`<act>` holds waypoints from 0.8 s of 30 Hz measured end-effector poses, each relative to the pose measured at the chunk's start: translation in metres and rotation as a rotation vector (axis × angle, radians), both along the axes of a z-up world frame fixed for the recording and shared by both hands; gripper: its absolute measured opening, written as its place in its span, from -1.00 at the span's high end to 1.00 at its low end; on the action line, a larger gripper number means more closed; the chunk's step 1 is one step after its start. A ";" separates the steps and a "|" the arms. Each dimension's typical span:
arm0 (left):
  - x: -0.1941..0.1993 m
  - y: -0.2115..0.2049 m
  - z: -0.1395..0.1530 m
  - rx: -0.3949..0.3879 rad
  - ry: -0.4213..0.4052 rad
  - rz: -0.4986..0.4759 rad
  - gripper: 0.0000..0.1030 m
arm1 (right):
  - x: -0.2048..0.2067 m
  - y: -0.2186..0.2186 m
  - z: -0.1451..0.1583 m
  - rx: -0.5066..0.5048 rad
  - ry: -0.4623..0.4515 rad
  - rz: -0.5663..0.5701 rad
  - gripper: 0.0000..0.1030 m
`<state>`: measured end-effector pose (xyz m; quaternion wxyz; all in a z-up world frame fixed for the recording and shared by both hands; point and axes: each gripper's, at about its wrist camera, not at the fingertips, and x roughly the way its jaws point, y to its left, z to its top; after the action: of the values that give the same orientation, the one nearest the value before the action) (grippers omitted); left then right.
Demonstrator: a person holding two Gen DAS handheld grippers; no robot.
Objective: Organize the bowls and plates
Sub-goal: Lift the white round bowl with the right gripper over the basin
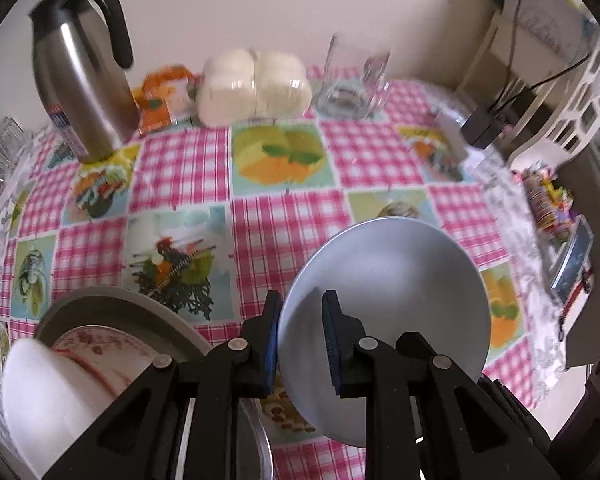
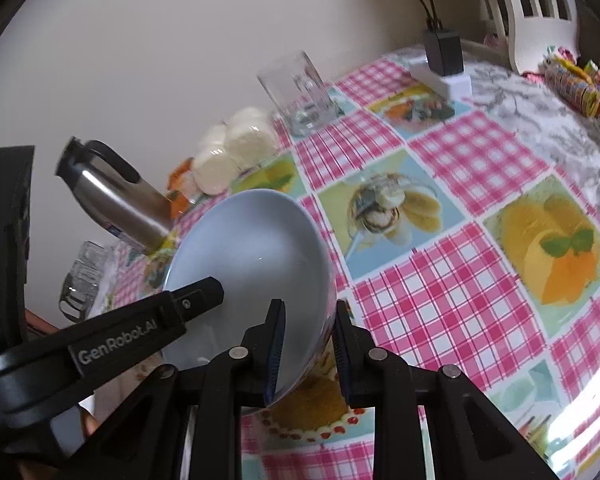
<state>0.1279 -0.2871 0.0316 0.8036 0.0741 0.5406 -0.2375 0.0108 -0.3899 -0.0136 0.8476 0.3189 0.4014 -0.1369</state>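
the left hand-held gripper (image 1: pixel 302 336) pinches the near rim of a pale blue bowl (image 1: pixel 396 292), one blue pad inside the bowl and the other outside. the right hand-held gripper (image 2: pixel 310 344) pinches the same bowl (image 2: pixel 252 264) at another part of its rim, again with one pad inside and one outside. the bowl is tilted and held up above the worktop (image 1: pixel 284 216), which wears a pink checked cloth with fruit and food pictures. in the right wrist view the left hand-held gripper reaches in from the left edge, its black finger lying against the inside of the bowl.

at the lower left of the left wrist view sits a stack of dishes (image 1: pixel 112 344): a grey plate underneath, a floral-patterned dish on it, and a white bowl (image 1: pixel 48 396) nearest the camera, blurred. along the far edge of the worktop, by the wall, stand a steel jug (image 1: pixel 80 80) with a black handle, an orange packet (image 1: pixel 164 100), a clear pack of white rounds (image 1: pixel 256 88) and a glass mug (image 1: pixel 352 80). a white chair (image 1: pixel 572 96) stands at the right
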 end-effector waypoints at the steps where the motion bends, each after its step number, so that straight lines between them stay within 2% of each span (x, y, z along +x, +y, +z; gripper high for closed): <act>1: -0.003 0.003 0.007 -0.009 -0.014 0.000 0.59 | -0.002 0.001 0.005 -0.004 -0.009 0.001 0.51; 9: -0.022 0.036 0.046 -0.066 -0.113 0.020 0.59 | -0.013 0.028 0.040 -0.031 -0.059 0.038 0.51; 14: -0.035 0.071 0.064 -0.115 -0.160 0.067 0.59 | -0.014 0.054 0.056 -0.055 -0.081 0.089 0.51; 24: -0.049 0.136 0.073 -0.198 -0.185 0.178 0.59 | -0.014 0.103 0.079 -0.111 -0.106 0.189 0.51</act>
<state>0.0785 -0.1513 0.1045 0.8713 -0.0321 0.4426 -0.2096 -0.0028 -0.2872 0.0649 0.8932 0.2389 0.3761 -0.0611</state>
